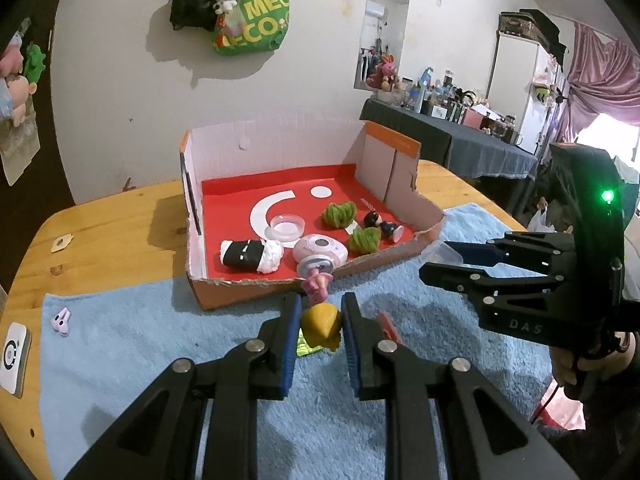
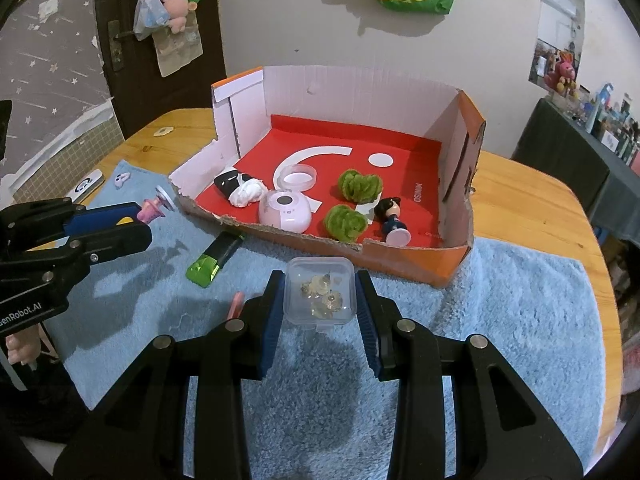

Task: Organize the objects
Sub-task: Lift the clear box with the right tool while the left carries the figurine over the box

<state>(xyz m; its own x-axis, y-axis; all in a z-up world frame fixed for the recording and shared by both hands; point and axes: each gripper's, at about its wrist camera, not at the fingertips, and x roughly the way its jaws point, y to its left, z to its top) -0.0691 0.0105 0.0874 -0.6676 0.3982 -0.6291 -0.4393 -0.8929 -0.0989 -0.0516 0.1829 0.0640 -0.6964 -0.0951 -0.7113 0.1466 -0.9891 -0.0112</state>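
My left gripper (image 1: 321, 330) is shut on a small figurine with a yellow head (image 1: 322, 326) and pink body, held above the blue towel (image 1: 160, 344) just in front of the cardboard box (image 1: 240, 292). It also shows in the right wrist view (image 2: 154, 210). My right gripper (image 2: 320, 298) is shut on a small clear plastic case (image 2: 320, 292) with earrings inside, held before the box's front wall (image 2: 400, 266). The red-floored box holds a black-and-white roll (image 2: 240, 188), a pink device (image 2: 285, 212), a clear round lid (image 2: 298, 176), two green plush pieces (image 2: 358, 184) and a dark-haired figurine (image 2: 392, 216).
A green-and-black lighter (image 2: 214, 260) and a pink stick (image 2: 236, 304) lie on the towel. An earbud (image 1: 61, 322) lies at the towel's left end, a white device (image 1: 14, 356) beside it on the wooden table (image 1: 100, 232). A cluttered dark table (image 1: 480, 136) stands at the back right.
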